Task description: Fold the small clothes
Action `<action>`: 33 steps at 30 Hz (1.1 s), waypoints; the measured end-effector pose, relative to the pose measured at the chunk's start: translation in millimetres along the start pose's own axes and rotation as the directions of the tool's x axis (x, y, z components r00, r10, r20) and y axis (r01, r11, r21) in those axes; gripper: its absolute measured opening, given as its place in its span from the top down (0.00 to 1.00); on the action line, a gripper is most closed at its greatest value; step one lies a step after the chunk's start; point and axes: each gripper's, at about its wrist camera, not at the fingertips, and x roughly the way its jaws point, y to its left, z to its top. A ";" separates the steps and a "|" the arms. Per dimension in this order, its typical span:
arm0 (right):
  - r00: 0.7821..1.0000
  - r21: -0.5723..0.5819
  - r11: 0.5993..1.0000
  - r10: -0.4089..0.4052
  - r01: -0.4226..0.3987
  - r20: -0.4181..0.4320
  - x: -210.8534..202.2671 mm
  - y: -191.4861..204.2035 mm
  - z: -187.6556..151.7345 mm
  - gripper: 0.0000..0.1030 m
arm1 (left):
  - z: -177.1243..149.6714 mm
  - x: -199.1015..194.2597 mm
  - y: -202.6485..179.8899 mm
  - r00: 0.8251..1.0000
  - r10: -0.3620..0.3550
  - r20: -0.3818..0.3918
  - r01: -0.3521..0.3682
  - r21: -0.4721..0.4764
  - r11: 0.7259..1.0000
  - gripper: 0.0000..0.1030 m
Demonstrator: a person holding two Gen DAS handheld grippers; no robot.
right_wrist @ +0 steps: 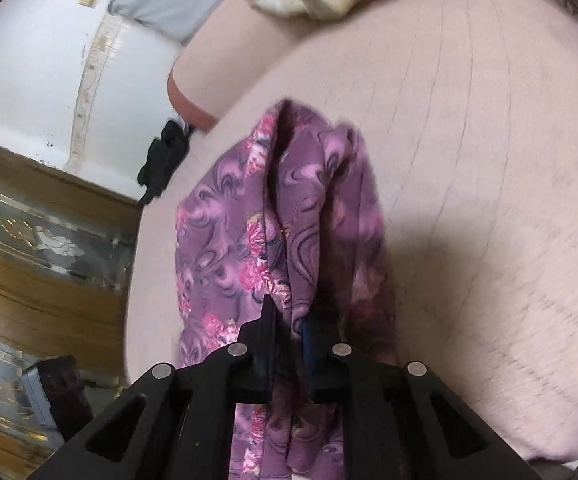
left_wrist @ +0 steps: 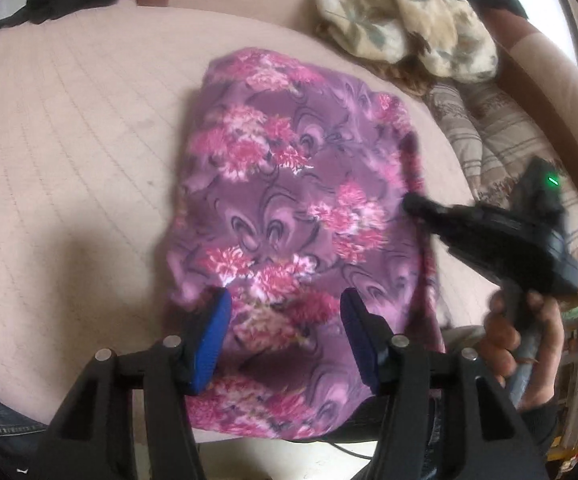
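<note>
Left wrist view: the purple floral garment (left_wrist: 289, 200) lies spread on the pink mattress (left_wrist: 69, 140), its near end draped over the mattress's near edge. It looks light, soft and limp, so it should be taken by a hem or corner, not the middle. The left gripper (left_wrist: 285, 328) points steeply down over that near end, blue pads about half open with cloth between them but not pinched. At the garment's right edge a hand (left_wrist: 517, 344) holds the right gripper (left_wrist: 413, 202), tilted down toward the cloth.

Right wrist view: the right gripper's (right_wrist: 289, 320) jaws are nearly closed on a gathered fold of the garment (right_wrist: 249, 220), which ridges up from the mattress (right_wrist: 489, 160) toward its far edge.
</note>
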 end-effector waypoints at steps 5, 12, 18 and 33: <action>0.999 0.009 0.999 -0.042 0.042 0.017 -9.7 5.5 -6.1 0.68 | -6.6 8.2 -6.0 0.999 0.017 -0.031 -0.016 0.025 1.000 0.46; 0.999 -0.004 0.999 0.039 -0.039 0.035 -37.9 13.0 -67.7 0.30 | -2.6 -13.3 23.9 1.000 -0.019 0.023 0.020 -0.060 0.998 0.46; 0.983 -0.060 0.982 -0.179 0.181 0.040 -30.7 10.6 -80.4 0.94 | 0.6 -6.1 31.0 1.000 -0.009 0.015 0.010 -0.088 0.996 0.46; 0.995 -0.051 0.998 -0.036 0.041 0.095 -58.1 26.2 -32.6 0.16 | 58.7 -37.4 60.4 0.993 -0.001 0.118 0.014 -0.109 0.994 0.28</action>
